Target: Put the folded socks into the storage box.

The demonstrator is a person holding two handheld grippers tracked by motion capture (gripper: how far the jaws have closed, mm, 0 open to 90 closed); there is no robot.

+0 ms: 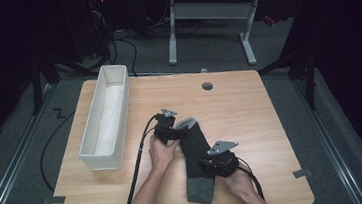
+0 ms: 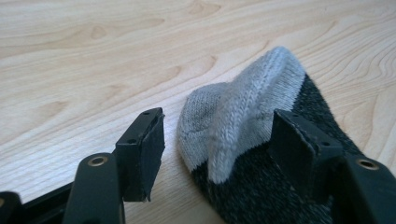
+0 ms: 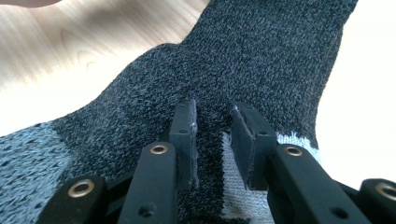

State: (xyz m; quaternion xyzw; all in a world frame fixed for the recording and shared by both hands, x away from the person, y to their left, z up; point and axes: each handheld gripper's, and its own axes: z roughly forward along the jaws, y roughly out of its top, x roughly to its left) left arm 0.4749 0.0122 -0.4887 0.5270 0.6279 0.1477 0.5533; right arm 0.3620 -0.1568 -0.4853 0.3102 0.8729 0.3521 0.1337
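A dark grey sock (image 1: 196, 153) with a light grey toe and cuff lies lengthwise on the wooden table (image 1: 249, 105), near the front middle. My left gripper (image 1: 179, 128) is at its far end. In the left gripper view the left gripper (image 2: 218, 128) is open, and the light grey toe (image 2: 243, 102) bulges up between the jaws, with the left pad (image 2: 154, 144) clear of it. My right gripper (image 1: 207, 161) comes in from the sock's right side, near the heel. In the right gripper view the right gripper (image 3: 212, 116) has its pads close together, pinching a raised fold of the sock (image 3: 261, 51).
A long white bin (image 1: 116, 73) with pale cloth inside stands along the table's left side. A round cable hole (image 1: 207, 86) sits near the far edge. Black cables trail off the front of the table. Desk legs stand on the floor beyond.
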